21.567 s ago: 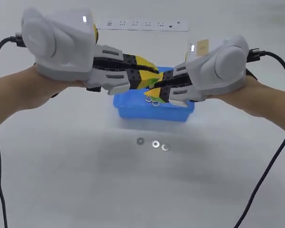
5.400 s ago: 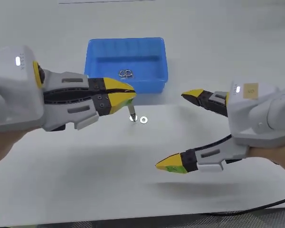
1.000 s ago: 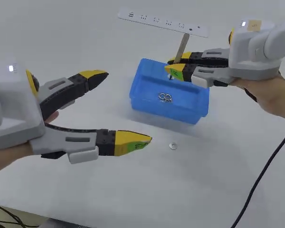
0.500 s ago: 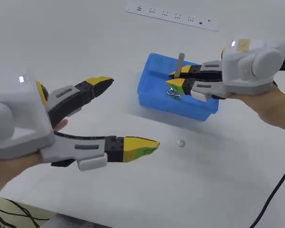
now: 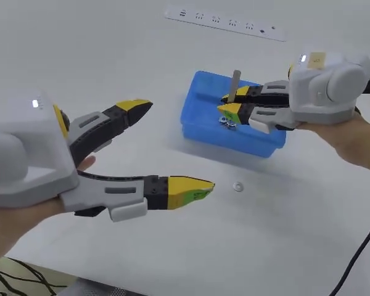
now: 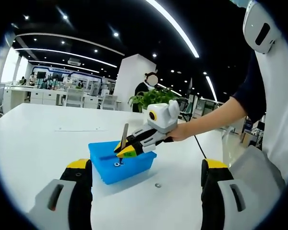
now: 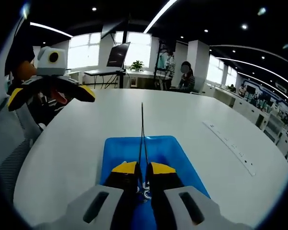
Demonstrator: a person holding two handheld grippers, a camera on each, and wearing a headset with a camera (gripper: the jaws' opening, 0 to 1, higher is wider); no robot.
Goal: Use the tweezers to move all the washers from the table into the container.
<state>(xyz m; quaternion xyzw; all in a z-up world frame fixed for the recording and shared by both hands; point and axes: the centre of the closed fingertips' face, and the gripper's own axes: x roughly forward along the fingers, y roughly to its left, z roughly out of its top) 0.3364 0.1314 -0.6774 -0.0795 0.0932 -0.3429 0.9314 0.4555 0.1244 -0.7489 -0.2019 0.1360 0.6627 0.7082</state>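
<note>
My right gripper (image 5: 227,105) is shut on metal tweezers (image 5: 235,81), whose upper end sticks up above the jaws. It hangs over the blue container (image 5: 259,140), and the tweezers (image 7: 142,125) reach down inside the container (image 7: 120,151). A few washers (image 5: 227,122) lie in the container right under the jaws. One washer (image 5: 238,186) lies on the white table in front of the container. My left gripper (image 5: 171,147) is open and holds nothing, to the left of the container. The left gripper view shows the right gripper (image 6: 129,148), the container (image 6: 134,165) and the loose washer (image 6: 158,185).
A white power strip (image 5: 228,23) lies on the table behind the container and also shows as the power strip (image 7: 230,146) to the right. A black cable (image 5: 351,265) trails from the right gripper across the table's right side. People and office furniture stand far behind.
The right gripper has come down with the tweezers, from above the container's far rim to low over the washers inside. The left gripper stays open. The head camera has shifted.
</note>
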